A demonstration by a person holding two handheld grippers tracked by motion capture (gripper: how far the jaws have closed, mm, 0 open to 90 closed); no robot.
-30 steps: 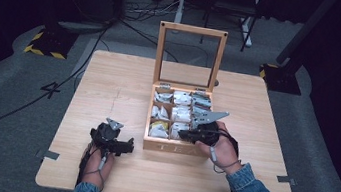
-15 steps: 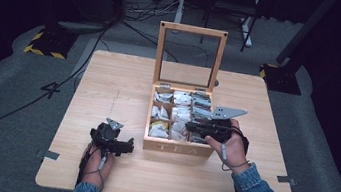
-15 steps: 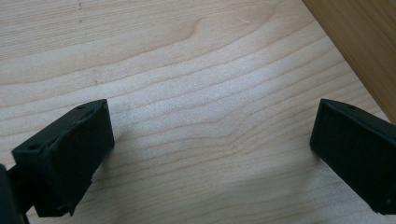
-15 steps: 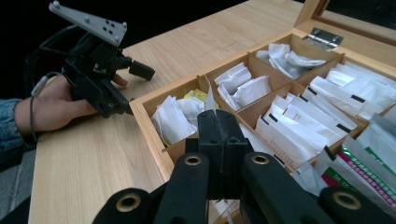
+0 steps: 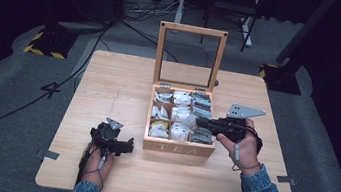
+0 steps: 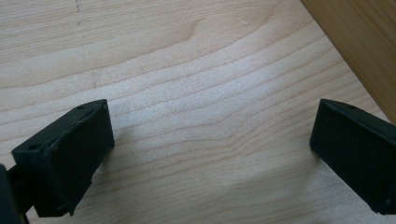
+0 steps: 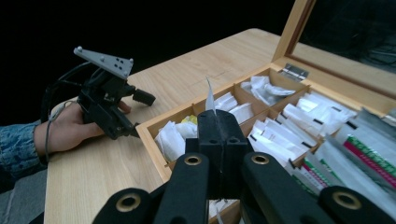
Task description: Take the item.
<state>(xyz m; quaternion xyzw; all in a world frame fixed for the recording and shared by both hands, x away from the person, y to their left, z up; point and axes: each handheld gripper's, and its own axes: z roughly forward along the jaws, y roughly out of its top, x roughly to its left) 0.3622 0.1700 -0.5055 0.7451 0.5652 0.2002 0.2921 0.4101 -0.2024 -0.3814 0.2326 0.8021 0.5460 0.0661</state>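
Wooden tea box (image 5: 179,148): your right gripper (image 7: 215,122) pinches a white tea bag (image 7: 209,95) above it, left gripper (image 6: 212,144) rests wide open

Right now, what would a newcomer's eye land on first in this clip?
The open wooden tea box at mid-table, its glass-paned lid upright and its compartments packed with tea bags. Over its right side, the right hand-held gripper has its jaws shut on a thin white tea bag tag. The left hand-held gripper rests open on the bare table, left of the box.
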